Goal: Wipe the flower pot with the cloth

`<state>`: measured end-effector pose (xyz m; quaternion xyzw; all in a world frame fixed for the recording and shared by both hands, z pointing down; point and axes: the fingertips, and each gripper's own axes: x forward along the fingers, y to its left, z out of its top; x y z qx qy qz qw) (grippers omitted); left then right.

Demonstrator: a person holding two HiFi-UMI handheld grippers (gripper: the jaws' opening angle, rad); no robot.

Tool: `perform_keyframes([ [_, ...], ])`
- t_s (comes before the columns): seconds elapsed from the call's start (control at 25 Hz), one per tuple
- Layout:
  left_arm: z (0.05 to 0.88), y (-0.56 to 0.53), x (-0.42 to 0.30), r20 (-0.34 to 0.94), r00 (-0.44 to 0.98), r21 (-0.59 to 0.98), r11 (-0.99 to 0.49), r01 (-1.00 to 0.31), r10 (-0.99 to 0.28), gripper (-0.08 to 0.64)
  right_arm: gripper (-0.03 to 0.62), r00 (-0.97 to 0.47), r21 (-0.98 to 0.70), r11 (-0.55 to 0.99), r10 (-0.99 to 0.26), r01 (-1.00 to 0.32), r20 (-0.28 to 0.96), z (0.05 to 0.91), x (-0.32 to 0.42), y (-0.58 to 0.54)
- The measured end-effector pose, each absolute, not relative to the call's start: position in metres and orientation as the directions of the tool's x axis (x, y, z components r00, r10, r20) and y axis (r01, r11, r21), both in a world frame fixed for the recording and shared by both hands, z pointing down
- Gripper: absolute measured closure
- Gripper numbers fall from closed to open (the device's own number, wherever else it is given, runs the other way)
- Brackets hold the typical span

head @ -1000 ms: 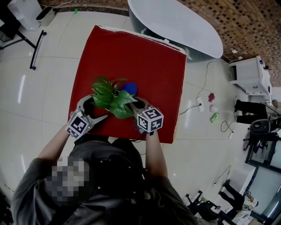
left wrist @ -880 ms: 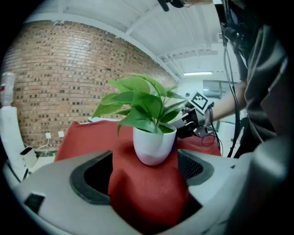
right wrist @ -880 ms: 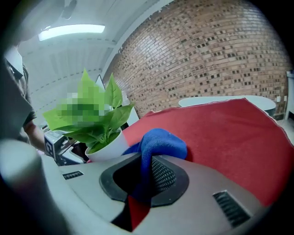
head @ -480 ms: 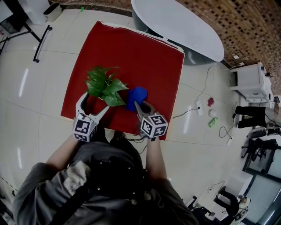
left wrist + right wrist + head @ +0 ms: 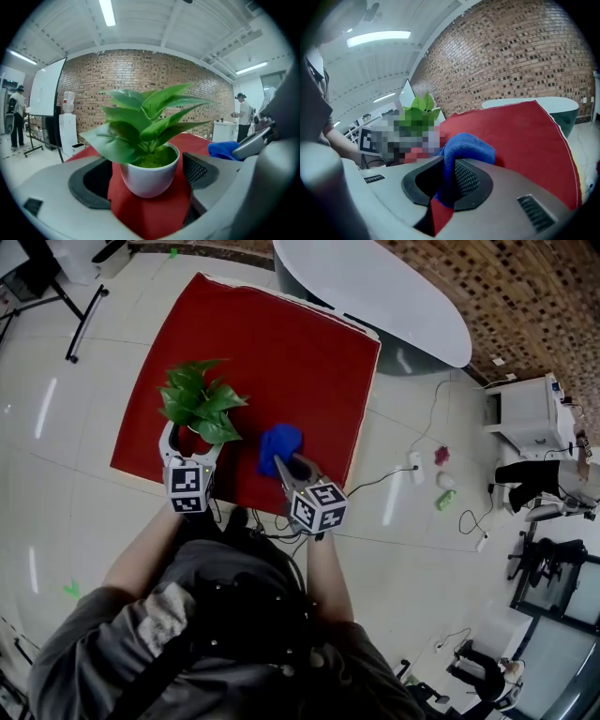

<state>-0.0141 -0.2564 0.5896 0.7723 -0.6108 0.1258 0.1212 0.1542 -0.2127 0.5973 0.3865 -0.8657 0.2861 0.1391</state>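
A white flower pot (image 5: 149, 176) with a green leafy plant (image 5: 197, 399) stands near the front left of the red table (image 5: 281, 343). My left gripper (image 5: 192, 446) has one jaw on each side of the pot, both close against its sides (image 5: 147, 164). To the pot's right, and apart from it, my right gripper (image 5: 286, 465) is shut on a blue cloth (image 5: 279, 444). The cloth bunches up between and over the right gripper's pads (image 5: 466, 178). From the right gripper view the plant (image 5: 421, 110) shows to the left, partly under a mosaic patch.
A white oval table (image 5: 375, 292) stands beyond the red one. Cables and small objects (image 5: 441, 479) lie on the tiled floor to the right. A white cabinet (image 5: 520, 413) is at the far right and a black stand (image 5: 80, 320) at the far left.
The right gripper has carried the blue cloth away from behind the plant, rightward and towards the table's near edge. The pot and the left gripper stay where they were on the table.
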Motion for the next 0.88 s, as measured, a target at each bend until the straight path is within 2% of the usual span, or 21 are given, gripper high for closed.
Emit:
perform_keyframes([
  [0.16, 0.585, -0.261, -0.016, 0.339, 0.172, -0.02, -0.19, -0.982, -0.925, 0.1, 0.531, -0.669, -0.39, 0.545, -0.58, -0.742, 0.464, 0.596, 0.16, -0.209],
  [0.36, 0.582, -0.265, -0.013, 0.333, 0.208, -0.037, -0.233, -0.972, -0.92, 0.128, 0.531, -0.684, -0.393, 0.561, -0.57, -0.729, 0.455, 0.592, 0.161, -0.216],
  [0.6, 0.586, -0.261, -0.017, 0.326, 0.34, -0.047, -0.374, -0.926, -0.882, 0.132, 0.531, -0.763, -0.452, 0.615, -0.531, -0.646, 0.368, 0.572, 0.13, -0.236],
  [0.88, 0.591, -0.269, -0.04, 0.313, 0.541, -0.045, -0.581, -0.813, -0.781, 0.132, 0.529, -0.842, -0.467, 0.703, -0.414, -0.537, 0.346, 0.573, 0.049, -0.268],
])
